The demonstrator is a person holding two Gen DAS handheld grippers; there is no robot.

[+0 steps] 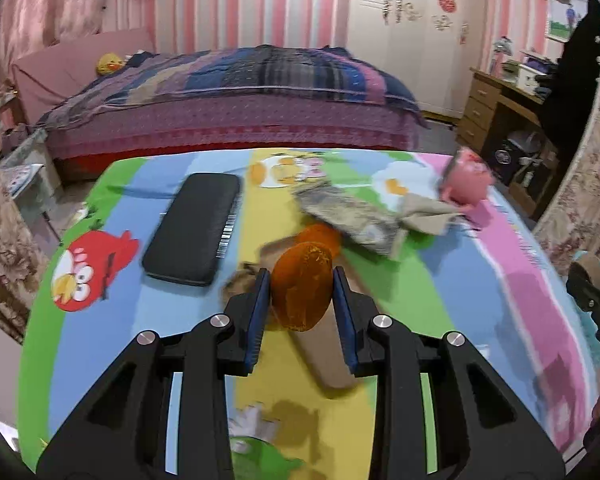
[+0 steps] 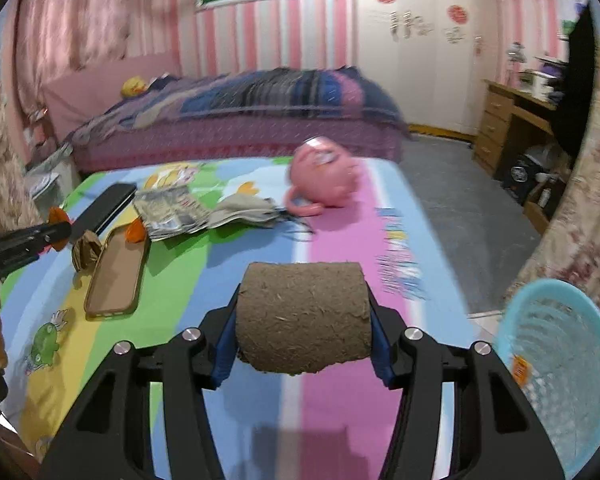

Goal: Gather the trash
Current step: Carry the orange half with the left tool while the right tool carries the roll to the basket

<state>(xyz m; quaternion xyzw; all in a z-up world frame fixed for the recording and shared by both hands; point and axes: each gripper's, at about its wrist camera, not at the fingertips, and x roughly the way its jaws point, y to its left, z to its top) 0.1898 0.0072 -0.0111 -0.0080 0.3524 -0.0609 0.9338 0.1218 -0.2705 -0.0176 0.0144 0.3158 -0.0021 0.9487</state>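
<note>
My left gripper [image 1: 301,276] is shut on a piece of orange peel [image 1: 302,292], held just above the cartoon-print tablecloth [image 1: 100,360]. A second orange peel [image 1: 320,236] lies behind it. Beside that one sits a crumpled brown paper [image 2: 85,252]. My right gripper [image 2: 303,300] is shut on a brown cardboard roll [image 2: 304,316], lifted over the table's pink stripe. A light blue mesh basket [image 2: 556,360] stands off the table's right edge. In the right wrist view the left gripper [image 2: 56,232] enters from the left.
On the table lie a black case [image 1: 194,226], a tan phone case [image 2: 116,276], a crumpled newspaper [image 2: 168,212], a beige cloth [image 2: 244,210] and a pink mug [image 2: 324,178] on its side. A bed [image 1: 228,92] stands behind, a wooden desk [image 1: 496,108] at the right.
</note>
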